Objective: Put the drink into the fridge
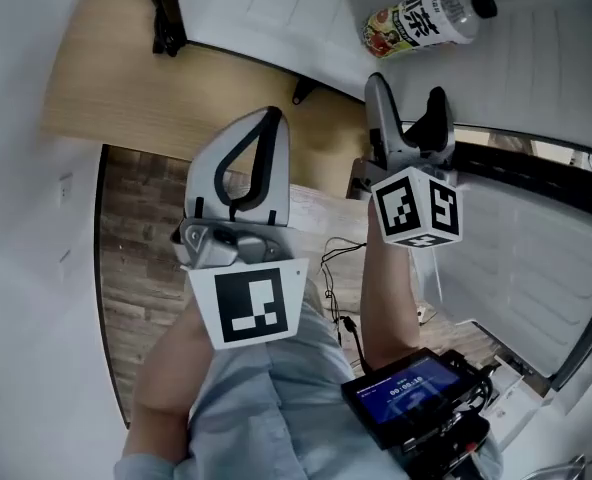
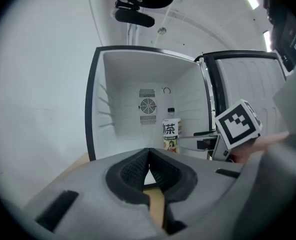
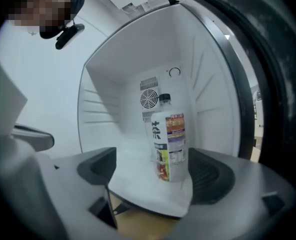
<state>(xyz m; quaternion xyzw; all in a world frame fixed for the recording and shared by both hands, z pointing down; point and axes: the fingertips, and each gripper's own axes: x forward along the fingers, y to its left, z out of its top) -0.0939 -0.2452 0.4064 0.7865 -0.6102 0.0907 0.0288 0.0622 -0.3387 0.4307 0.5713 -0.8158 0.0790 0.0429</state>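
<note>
The drink is a clear bottle with a black cap and a white, yellow and red label. It stands upright on the floor of the open white fridge. My right gripper is open at the fridge's front edge, just short of the bottle, with nothing held. In the right gripper view the bottle shows between the spread jaws, nearer the right one, and no pad presses on it. My left gripper hangs lower and further left, outside the fridge, shut and empty. In the left gripper view the bottle stands deep inside, below the fan grille.
The fridge door stands open at the right, its black seal beside my right gripper. A small screen with cables sits at the person's waist. Below are wooden floor and a black stand. A white wall runs along the left.
</note>
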